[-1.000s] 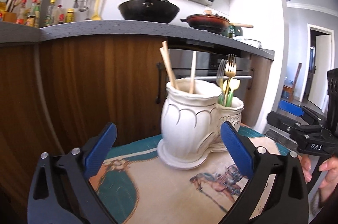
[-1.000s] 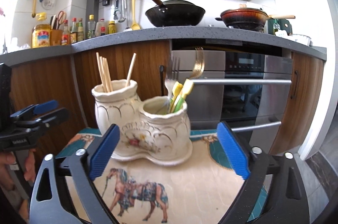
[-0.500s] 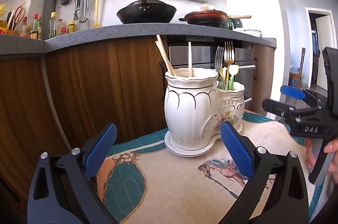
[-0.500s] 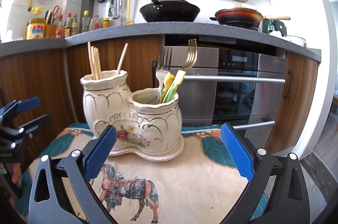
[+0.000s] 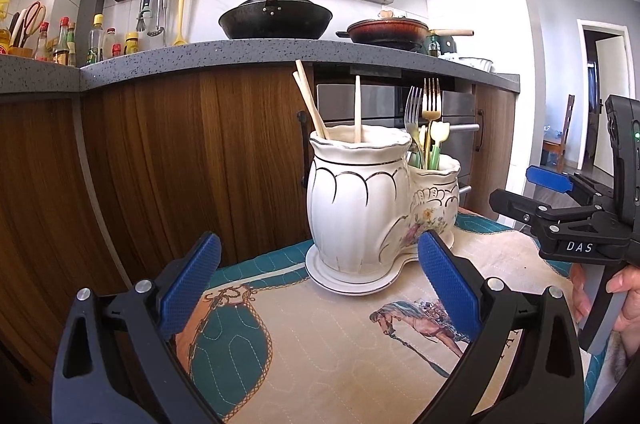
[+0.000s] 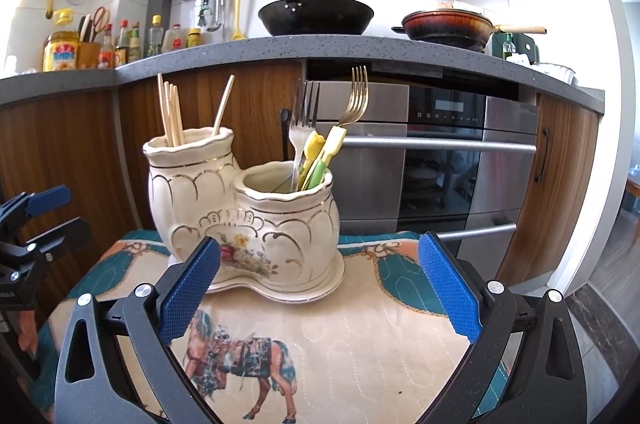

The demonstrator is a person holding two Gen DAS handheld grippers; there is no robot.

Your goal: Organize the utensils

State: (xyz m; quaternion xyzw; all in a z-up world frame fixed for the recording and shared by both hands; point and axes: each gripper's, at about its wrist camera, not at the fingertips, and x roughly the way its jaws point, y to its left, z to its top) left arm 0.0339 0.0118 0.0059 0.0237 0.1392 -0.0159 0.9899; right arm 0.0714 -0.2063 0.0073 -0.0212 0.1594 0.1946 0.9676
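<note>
A white ceramic double-pot utensil holder stands on a horse-print cloth. Its taller pot holds several wooden chopsticks. Its lower pot holds a silver fork, a gold fork and yellow-green handled utensils. My left gripper is open and empty, short of the holder. My right gripper is open and empty in front of the holder; it also shows at the right of the left wrist view.
Wooden cabinets and a grey countertop stand behind the cloth, with an oven, a black wok and a red pan. Bottles line the counter's left.
Both grippers have pulled back a little from the holder and stayed open. In the left wrist view the holder now looks more upright and farther off.
</note>
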